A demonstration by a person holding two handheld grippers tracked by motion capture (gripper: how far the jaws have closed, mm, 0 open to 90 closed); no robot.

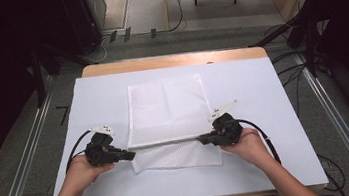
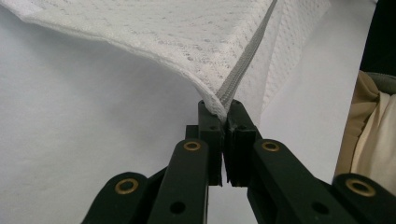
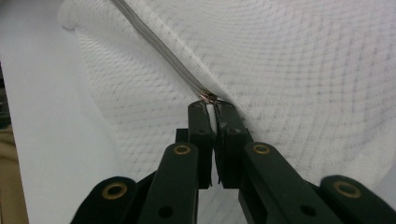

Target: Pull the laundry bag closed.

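A white mesh bag [image 1: 168,106] lies flat in the middle of the white table [image 1: 258,102], with a grey zipper [image 1: 168,142] running across it near its front edge. My left gripper [image 1: 132,156] is shut on the bag's left corner at the zipper's end. In the left gripper view the jaws [image 2: 222,109] pinch the mesh [image 2: 163,32] where the zipper [image 2: 243,65] starts, and the cloth is lifted. My right gripper [image 1: 201,139] is shut at the zipper's right end. The right gripper view has its jaws [image 3: 211,108] closed on the small metal zipper pull [image 3: 208,97].
The table's wooden far edge [image 1: 173,60] shows beyond the white top. Metal rails [image 1: 27,146] and cables [image 1: 290,71] lie on the floor on both sides. The person's beige clothing [image 2: 373,130] is close to the table's near edge.
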